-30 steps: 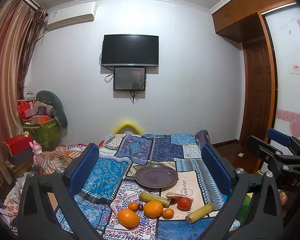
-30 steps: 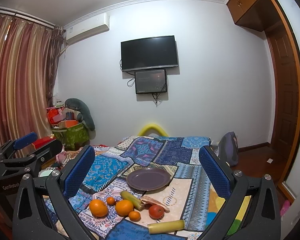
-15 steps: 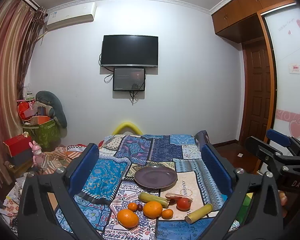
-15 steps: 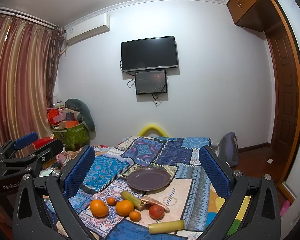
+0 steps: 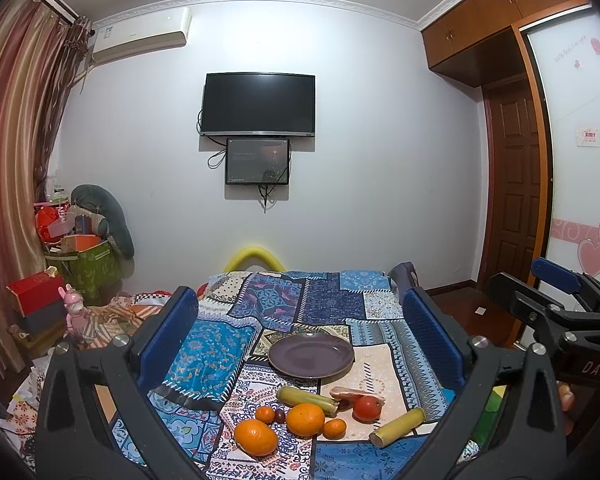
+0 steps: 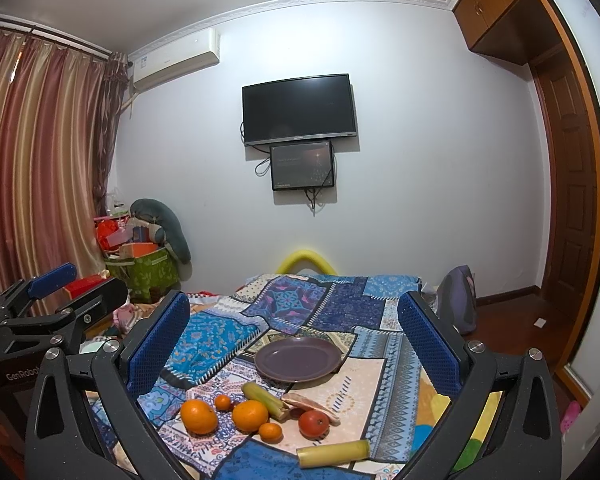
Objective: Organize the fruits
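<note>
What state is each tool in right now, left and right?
Left tool: open, holding nothing, above the patchwork blanket.
Right tool: open, holding nothing.

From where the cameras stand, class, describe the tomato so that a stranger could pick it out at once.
Find the patchwork blanket and the empty purple plate on it. Nearer the cameras lies a cluster of fruit; the tomato sits toward its right, next to a flat tan piece. It is the only red, round fruit there: its neighbours are orange citrus or yellow-green sticks.
</note>
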